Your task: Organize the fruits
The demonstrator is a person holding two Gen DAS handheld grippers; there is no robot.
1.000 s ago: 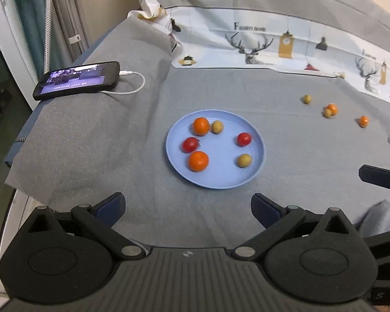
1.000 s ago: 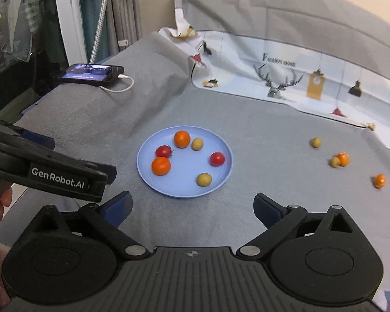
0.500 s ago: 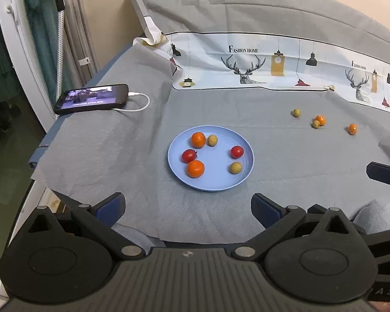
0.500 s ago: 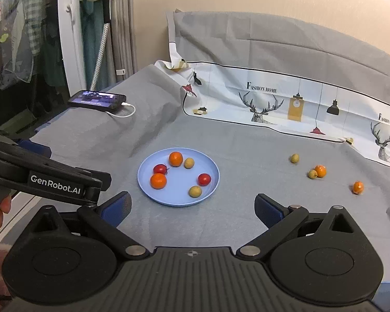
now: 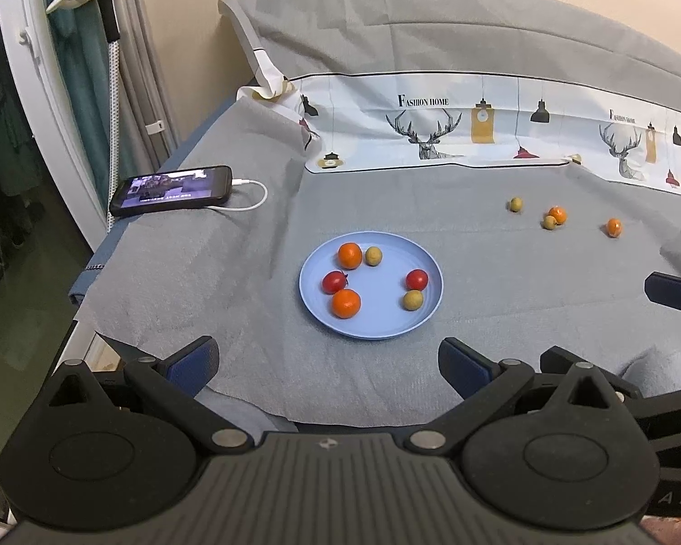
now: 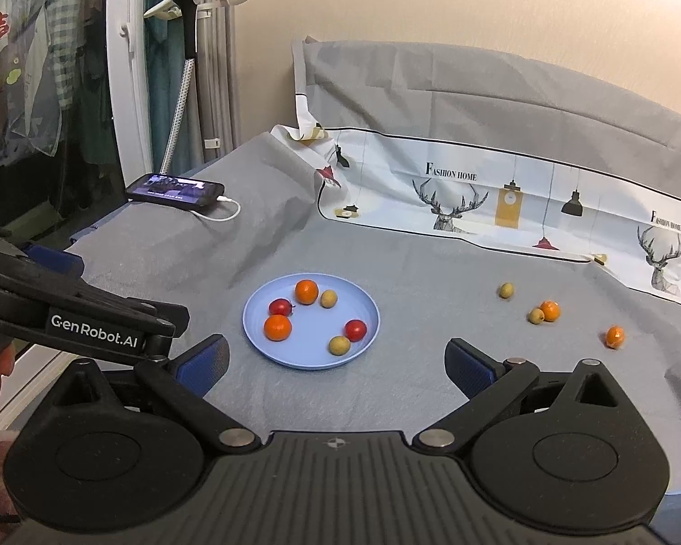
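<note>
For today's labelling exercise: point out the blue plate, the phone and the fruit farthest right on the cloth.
blue plate (image 6: 363, 340), right wrist view, bare right rim.
phone (image 6: 175, 186), right wrist view, screen.
orange fruit (image 6: 615, 336), right wrist view, its middle.

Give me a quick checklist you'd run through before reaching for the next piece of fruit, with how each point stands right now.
1. Right gripper open and empty: ok.
2. Left gripper open and empty: ok.
3. Blue plate has free room: ok, six fruits on it, its middle bare.
4. Loose fruit in view: ok, two small oranges and two green fruits lie on the grey cloth to the right.
5. Each loose fruit apart from its neighbours: not ok, one orange and one green fruit look touching.
6. Phone and its cable clear of the path: ok, far left.
</note>
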